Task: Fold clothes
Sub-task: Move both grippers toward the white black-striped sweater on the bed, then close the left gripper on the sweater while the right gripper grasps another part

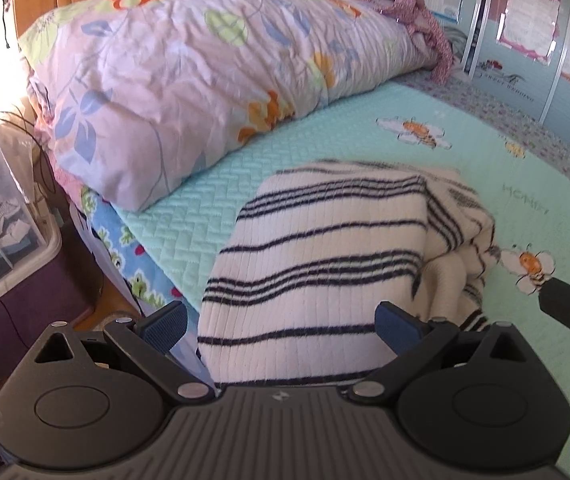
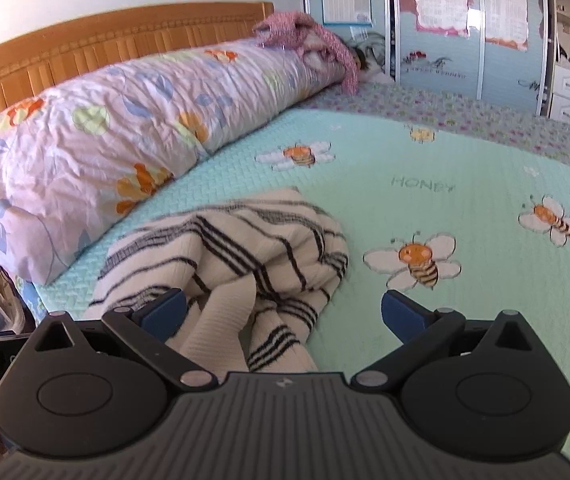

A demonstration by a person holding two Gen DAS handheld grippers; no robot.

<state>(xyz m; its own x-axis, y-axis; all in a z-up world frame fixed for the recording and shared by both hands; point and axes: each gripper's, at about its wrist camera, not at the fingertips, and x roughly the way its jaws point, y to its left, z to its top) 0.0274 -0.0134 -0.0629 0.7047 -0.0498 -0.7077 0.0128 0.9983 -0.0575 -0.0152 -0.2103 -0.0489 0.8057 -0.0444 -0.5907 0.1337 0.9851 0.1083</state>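
Below me lay one cream sweater with dark stripes, partly folded and rumpled on the bed; both my grippers, left gripper and right gripper, had their jaws released.

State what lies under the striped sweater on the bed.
The striped sweater rests on the mint quilted bedspread, printed with bees. Its own folded layers and bunched sleeve lie beneath the top panel; anything else under it is covered.
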